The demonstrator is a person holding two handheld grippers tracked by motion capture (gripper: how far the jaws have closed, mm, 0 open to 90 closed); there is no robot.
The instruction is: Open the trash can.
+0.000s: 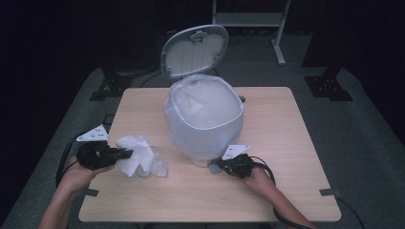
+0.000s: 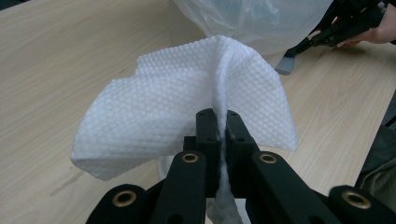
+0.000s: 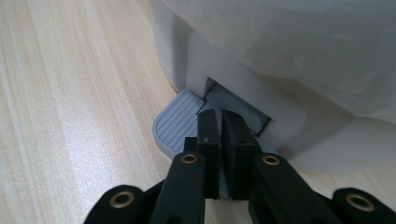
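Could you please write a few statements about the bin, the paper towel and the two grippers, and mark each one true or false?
1. The bin's lid stands open. True.
2. The left gripper is shut on the paper towel. True.
3. The right gripper holds the plastic liner. False: its shut jaws rest on the grey pedal at the foot of the bin.
4. The paper towel already lies inside the bin. False: it is outside, to the bin's left in the high view.
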